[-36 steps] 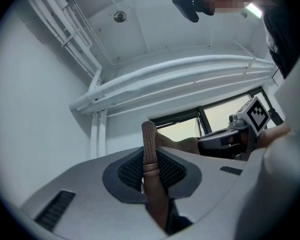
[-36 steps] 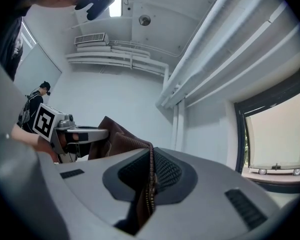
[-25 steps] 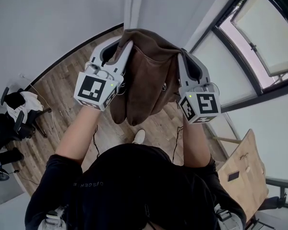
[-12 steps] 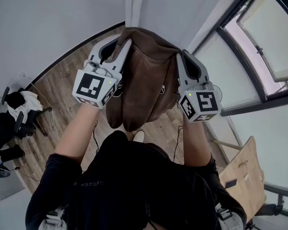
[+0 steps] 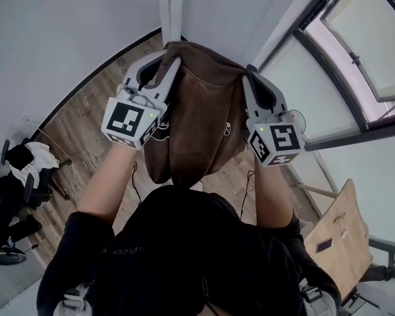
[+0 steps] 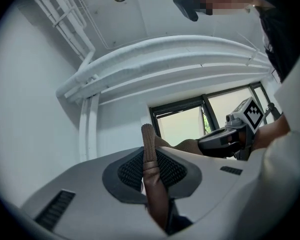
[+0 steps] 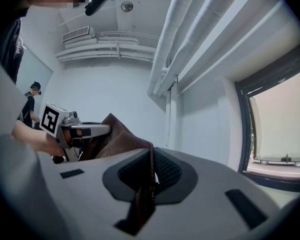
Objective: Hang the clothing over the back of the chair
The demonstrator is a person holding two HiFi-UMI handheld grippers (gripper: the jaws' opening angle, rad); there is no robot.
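Note:
A brown garment [image 5: 201, 117] hangs in the air between my two grippers, held high in front of the person. My left gripper [image 5: 173, 56] is shut on its left top edge; in the left gripper view a ribbed brown hem [image 6: 151, 161] runs pinched between the jaws. My right gripper [image 5: 247, 74] is shut on the right top edge, and the right gripper view shows a thin fold of the brown cloth [image 7: 149, 184] clamped between its jaws. The cloth droops down towards the person's body. No chair back is visible near the garment.
A wooden floor [image 5: 85, 120] lies far below. An office chair with white cloth [image 5: 27, 160] stands at the left. A wooden table [image 5: 336, 232] is at the lower right. Large windows [image 5: 355, 64] line the right side; a white wall and pipes [image 5: 171, 8] stand ahead.
Both grippers have kept their hold and carried the garment along; the floor view beneath has shifted and the hanging cloth now droops closer to the person's body.

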